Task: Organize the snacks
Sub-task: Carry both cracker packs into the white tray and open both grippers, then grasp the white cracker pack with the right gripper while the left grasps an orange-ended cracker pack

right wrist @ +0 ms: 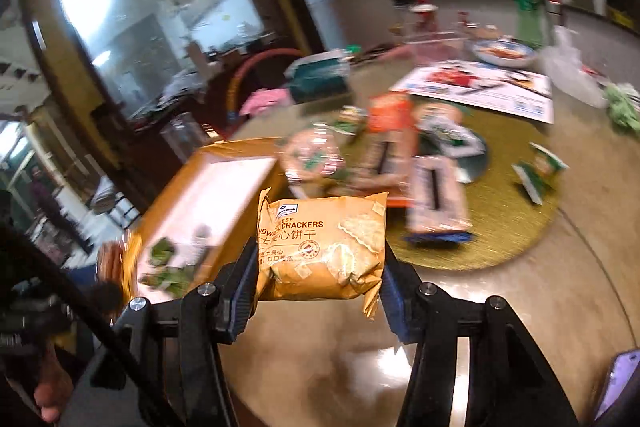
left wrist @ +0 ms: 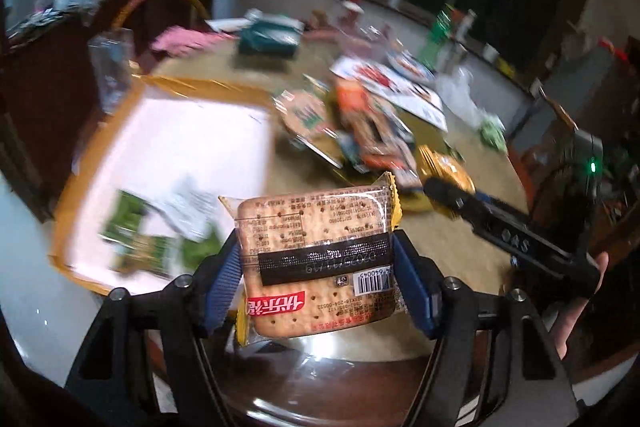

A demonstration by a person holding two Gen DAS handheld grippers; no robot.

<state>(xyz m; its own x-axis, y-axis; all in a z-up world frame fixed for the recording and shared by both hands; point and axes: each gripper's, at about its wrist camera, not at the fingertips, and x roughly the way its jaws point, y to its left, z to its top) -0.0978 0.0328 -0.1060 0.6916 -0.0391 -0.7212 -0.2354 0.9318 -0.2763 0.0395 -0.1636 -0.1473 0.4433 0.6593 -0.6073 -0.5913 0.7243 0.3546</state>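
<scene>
My left gripper [left wrist: 318, 267] is shut on a clear pack of square soda crackers [left wrist: 316, 239], held up above the round table's near edge. My right gripper [right wrist: 320, 267] is shut on a yellow pack of cheese sandwich crackers [right wrist: 324, 247], also held off the table. To the left of both stands an open cardboard box [left wrist: 200, 87] [right wrist: 180, 187] with a white bottom and a few green snack packs [left wrist: 132, 231] [right wrist: 164, 255] in it. A pile of mixed snack packs [left wrist: 360, 131] [right wrist: 400, 155] lies on the gold turntable [right wrist: 500, 227] behind the held packs. Both views are motion-blurred.
A teal box [right wrist: 320, 75] and pink cloth [right wrist: 264, 99] lie at the table's far side. A printed flyer [right wrist: 480, 87], a plate [right wrist: 504, 53], a green bottle [right wrist: 528, 3] and clear plastic bags sit further right. Two small green packs [right wrist: 540, 171] lie apart. A phone [right wrist: 616, 383] shows at bottom right.
</scene>
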